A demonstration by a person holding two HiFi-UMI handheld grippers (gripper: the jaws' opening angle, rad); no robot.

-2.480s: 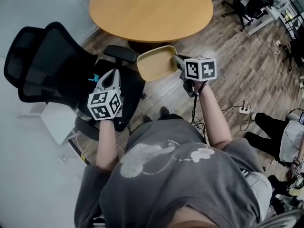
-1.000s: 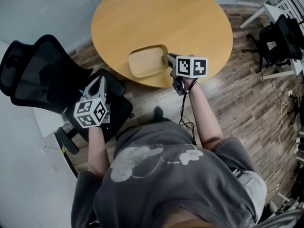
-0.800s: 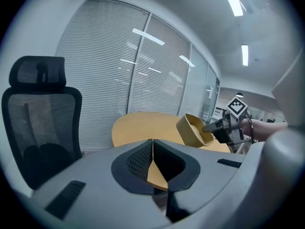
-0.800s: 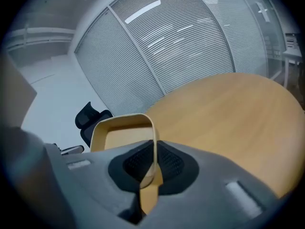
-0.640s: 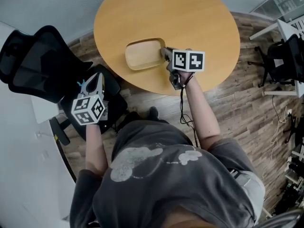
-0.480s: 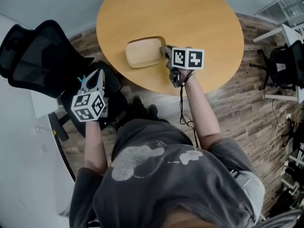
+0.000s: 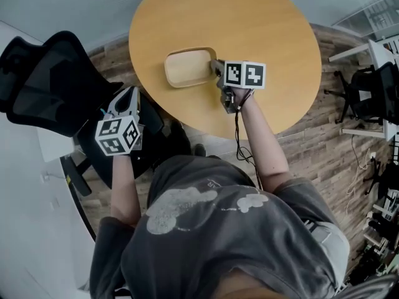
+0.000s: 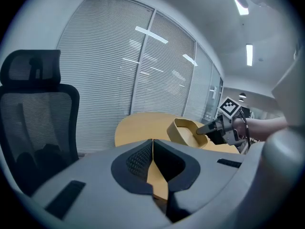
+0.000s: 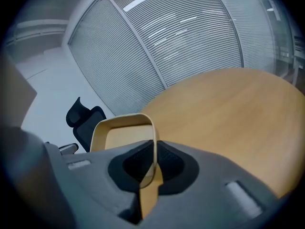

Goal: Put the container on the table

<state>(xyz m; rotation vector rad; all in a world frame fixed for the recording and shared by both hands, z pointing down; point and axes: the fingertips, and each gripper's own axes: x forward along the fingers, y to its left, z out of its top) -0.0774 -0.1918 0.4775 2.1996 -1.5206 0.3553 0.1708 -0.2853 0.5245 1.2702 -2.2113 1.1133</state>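
Observation:
A shallow tan container [image 7: 189, 68] with rounded corners is over the near left part of the round wooden table [image 7: 249, 17]. My right gripper [image 7: 216, 66] is shut on its right rim. In the right gripper view the thin rim [image 9: 125, 128] runs between the jaws of the right gripper [image 9: 155, 157]. From the left gripper view the container [image 8: 187, 130] looks tilted, low over the table [image 8: 138, 125]; whether it touches I cannot tell. My left gripper [image 7: 128, 96] hangs over the black chair, its jaws together with nothing in them [image 8: 152, 149].
A black mesh office chair [image 7: 56, 86] stands left of the table, under my left gripper. Window blinds [image 9: 190, 37] line the wall behind the table. More chairs and desk legs [image 7: 368, 86] stand at the far right on the wood floor.
My right gripper carried the container from above the floor next to the chair to over the table's near left part. Over the last half second it barely moved. The left gripper stayed shut.

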